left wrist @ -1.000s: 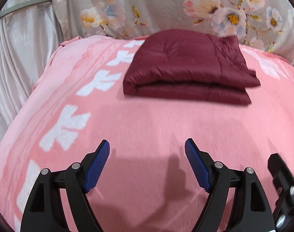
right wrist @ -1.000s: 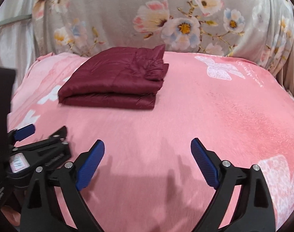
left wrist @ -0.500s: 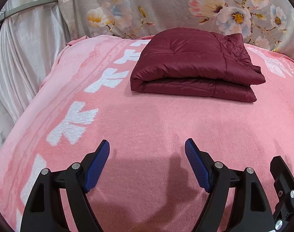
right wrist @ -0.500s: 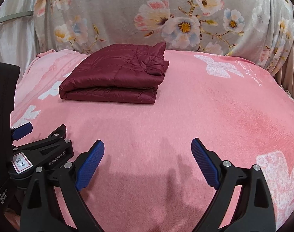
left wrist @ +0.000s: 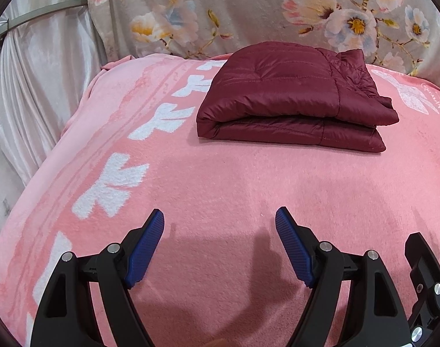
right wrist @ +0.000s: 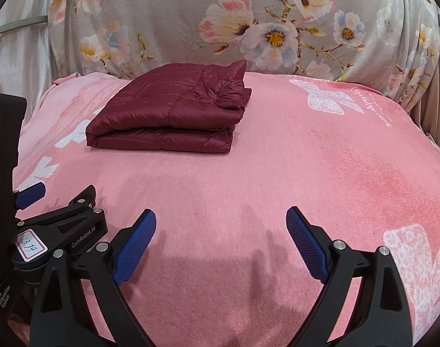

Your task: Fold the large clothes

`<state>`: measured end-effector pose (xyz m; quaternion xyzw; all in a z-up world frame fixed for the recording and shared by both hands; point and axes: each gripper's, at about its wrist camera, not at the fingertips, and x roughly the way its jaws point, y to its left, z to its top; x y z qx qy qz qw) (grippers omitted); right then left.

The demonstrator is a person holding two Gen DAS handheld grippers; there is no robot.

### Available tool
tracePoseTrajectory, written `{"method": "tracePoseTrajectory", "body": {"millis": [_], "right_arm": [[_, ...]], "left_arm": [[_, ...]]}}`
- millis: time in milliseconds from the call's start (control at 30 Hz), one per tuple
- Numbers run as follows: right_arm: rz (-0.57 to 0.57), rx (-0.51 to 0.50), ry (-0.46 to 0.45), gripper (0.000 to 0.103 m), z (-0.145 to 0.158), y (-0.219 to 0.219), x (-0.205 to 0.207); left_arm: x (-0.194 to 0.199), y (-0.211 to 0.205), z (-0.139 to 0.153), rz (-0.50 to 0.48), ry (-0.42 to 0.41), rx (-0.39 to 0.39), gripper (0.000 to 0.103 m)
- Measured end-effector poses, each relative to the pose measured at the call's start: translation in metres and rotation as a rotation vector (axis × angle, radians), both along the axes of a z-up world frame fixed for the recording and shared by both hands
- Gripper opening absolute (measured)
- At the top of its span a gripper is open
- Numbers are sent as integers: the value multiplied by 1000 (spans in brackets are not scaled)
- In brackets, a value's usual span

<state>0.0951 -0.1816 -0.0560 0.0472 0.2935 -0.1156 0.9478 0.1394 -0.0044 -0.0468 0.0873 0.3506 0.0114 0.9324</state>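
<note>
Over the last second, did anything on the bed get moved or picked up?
Nothing was picked up or let go. Only the view shifted: the left gripper swung slightly, so the folded maroon jacket drifted a bit rightward in its view and sharpened. The right gripper barely moved. Both stayed open and empty above the pink blanket; the jacket stayed folded in place.

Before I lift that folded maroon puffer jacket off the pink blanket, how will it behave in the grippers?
The maroon jacket looks quilted and puffy, so it is probably light and squashy. Its shell is shiny, so it may slip between pads. It lies in loose stacked layers with the collar end bunched, so a one-sided lift would likely unfold it. Both the left gripper and right gripper are open.
</note>
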Motion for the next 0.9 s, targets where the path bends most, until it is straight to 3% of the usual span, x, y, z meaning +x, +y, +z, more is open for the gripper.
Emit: {"method": "tracePoseTrajectory", "body": {"millis": [900], "right_arm": [[2, -2, 1, 89, 0, -1, 0]], "left_arm": [[0, 2, 0, -2, 0, 2, 74]]}}
